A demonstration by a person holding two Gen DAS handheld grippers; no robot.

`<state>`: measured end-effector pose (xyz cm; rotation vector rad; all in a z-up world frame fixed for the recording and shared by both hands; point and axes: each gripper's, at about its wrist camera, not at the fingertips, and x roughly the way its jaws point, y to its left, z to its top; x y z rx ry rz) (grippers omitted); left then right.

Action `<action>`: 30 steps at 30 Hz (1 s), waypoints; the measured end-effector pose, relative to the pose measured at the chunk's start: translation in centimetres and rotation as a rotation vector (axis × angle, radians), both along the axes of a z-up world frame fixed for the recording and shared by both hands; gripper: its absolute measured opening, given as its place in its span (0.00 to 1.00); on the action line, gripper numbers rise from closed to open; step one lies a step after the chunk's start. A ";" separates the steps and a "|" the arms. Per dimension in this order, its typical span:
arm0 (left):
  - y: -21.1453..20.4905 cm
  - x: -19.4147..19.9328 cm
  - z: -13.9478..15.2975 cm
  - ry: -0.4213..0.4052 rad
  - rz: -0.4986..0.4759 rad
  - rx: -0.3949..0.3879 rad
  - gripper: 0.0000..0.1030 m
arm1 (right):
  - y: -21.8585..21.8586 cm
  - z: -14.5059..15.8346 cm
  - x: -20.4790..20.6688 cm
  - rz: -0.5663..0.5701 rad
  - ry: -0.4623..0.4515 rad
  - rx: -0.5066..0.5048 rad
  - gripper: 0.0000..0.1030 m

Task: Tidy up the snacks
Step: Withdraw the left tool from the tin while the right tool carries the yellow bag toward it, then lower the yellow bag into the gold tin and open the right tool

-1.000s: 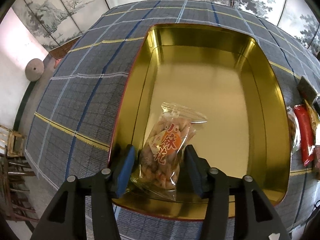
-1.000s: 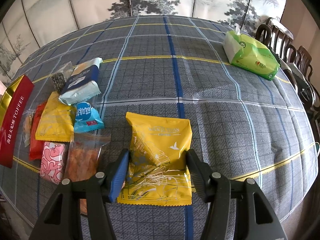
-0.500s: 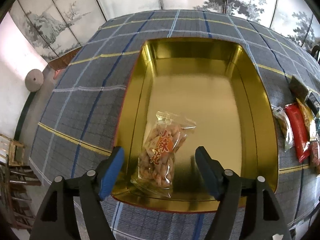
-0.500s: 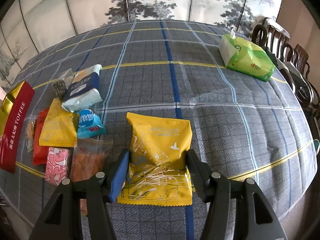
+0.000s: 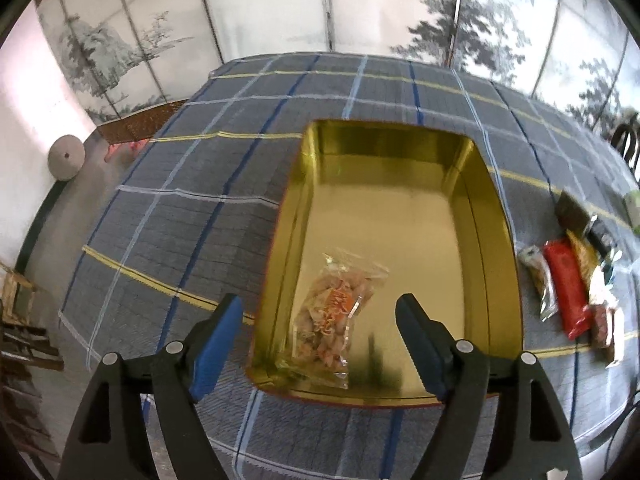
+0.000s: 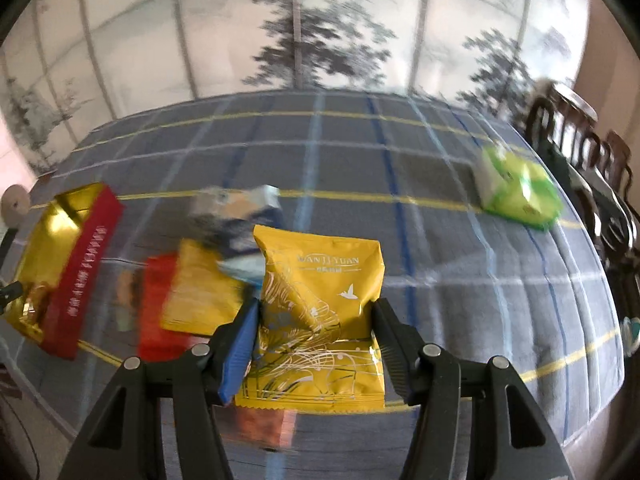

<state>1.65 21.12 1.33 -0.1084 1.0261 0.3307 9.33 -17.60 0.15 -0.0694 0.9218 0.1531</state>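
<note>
In the left wrist view a clear bag of fried twists [image 5: 335, 312] with an orange label lies in the near left corner of the gold tin [image 5: 496, 248]. My left gripper [image 5: 320, 332] is open and empty, raised above the tin's near rim. In the right wrist view my right gripper [image 6: 314, 336] is shut on a yellow snack packet [image 6: 320, 312] and holds it lifted above the table. The tin shows there at the left [image 6: 86, 272], with its red outer wall.
Loose snacks lie on the plaid cloth: a red packet [image 6: 154, 312], a yellow packet [image 6: 198, 292], a blue and white packet [image 6: 244, 216]; the red one also shows right of the tin [image 5: 568, 284]. A green tissue pack [image 6: 516, 196] sits far right. Chairs stand beyond the right edge.
My left gripper let go of the twists bag, opened wide and drew back and up from the tin. My right gripper lifted the yellow packet off the table and swung toward the tin.
</note>
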 end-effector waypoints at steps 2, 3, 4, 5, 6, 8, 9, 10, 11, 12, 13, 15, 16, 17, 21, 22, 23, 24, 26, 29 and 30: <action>0.9 -0.6 0.7 -0.021 0.029 0.000 0.74 | 1.9 0.5 -0.1 0.046 -0.003 0.017 0.57; 1.4 -1.0 0.9 -0.027 0.050 0.004 0.74 | 2.7 0.6 -0.2 0.061 -0.004 0.022 0.57; 2.0 -1.4 1.2 -0.032 0.066 0.007 0.75 | 3.8 0.8 -0.3 0.085 -0.002 0.032 0.57; 2.4 -1.6 1.3 -0.033 0.079 0.008 0.75 | 4.7 0.9 -0.5 0.106 0.000 0.038 0.57; 2.8 -1.9 1.4 -0.033 0.094 0.006 0.75 | 5.8 0.9 -0.6 0.130 0.003 0.044 0.57; 3.9 -2.7 1.6 -0.036 0.126 0.002 0.75 | 8.4 1.1 -1.0 0.187 0.007 0.057 0.57; 4.4 -3.1 1.6 -0.034 0.140 0.001 0.76 | 9.6 1.2 -1.2 0.211 0.009 0.064 0.57; 4.8 -3.4 1.7 -0.032 0.149 0.001 0.77 | 10.6 1.3 -1.3 0.230 0.010 0.068 0.57; 5.2 -3.8 1.6 -0.027 0.162 0.006 0.78 | 11.6 1.3 -1.4 0.251 0.011 0.073 0.57; 5.5 -4.1 1.5 -0.020 0.172 0.010 0.78 | 13.2 1.4 -1.6 0.282 0.014 0.082 0.57; 5.7 -4.3 1.4 -0.013 0.175 0.015 0.78 | 14.2 1.4 -1.7 0.299 0.014 0.086 0.57; 6.2 -4.9 1.1 -0.004 0.184 0.022 0.78 | 16.5 1.5 -2.0 0.344 0.016 0.093 0.57; 6.4 -5.1 1.0 0.000 0.191 0.020 0.78 | 17.3 1.6 -2.0 0.356 0.019 0.100 0.57; 6.6 -5.3 0.8 0.003 0.198 0.016 0.79 | 18.1 1.6 -1.9 0.368 0.023 0.107 0.57; 7.4 -6.3 0.5 0.009 0.241 0.016 0.79 | 21.5 1.7 -2.4 0.427 0.025 0.097 0.57; 7.6 -6.5 0.4 0.009 0.250 0.013 0.80 | 22.1 1.7 -2.6 0.438 0.027 0.095 0.57; 7.8 -6.6 0.3 0.011 0.264 0.010 0.81 | 22.8 1.5 -2.8 0.450 0.027 0.093 0.57; 7.9 -6.8 0.3 0.012 0.277 0.010 0.81 | 23.1 1.4 -2.8 0.459 0.029 0.091 0.57; 7.9 -7.0 0.2 0.014 0.289 0.007 0.82 | 24.5 0.9 -3.1 0.494 0.036 0.075 0.57; 7.9 -7.2 0.2 0.021 0.292 0.014 0.83 | 25.8 0.4 -3.4 0.527 0.042 0.056 0.57; 7.9 -7.2 0.1 0.023 0.291 0.017 0.83 | 26.2 0.2 -3.5 0.535 0.043 0.050 0.57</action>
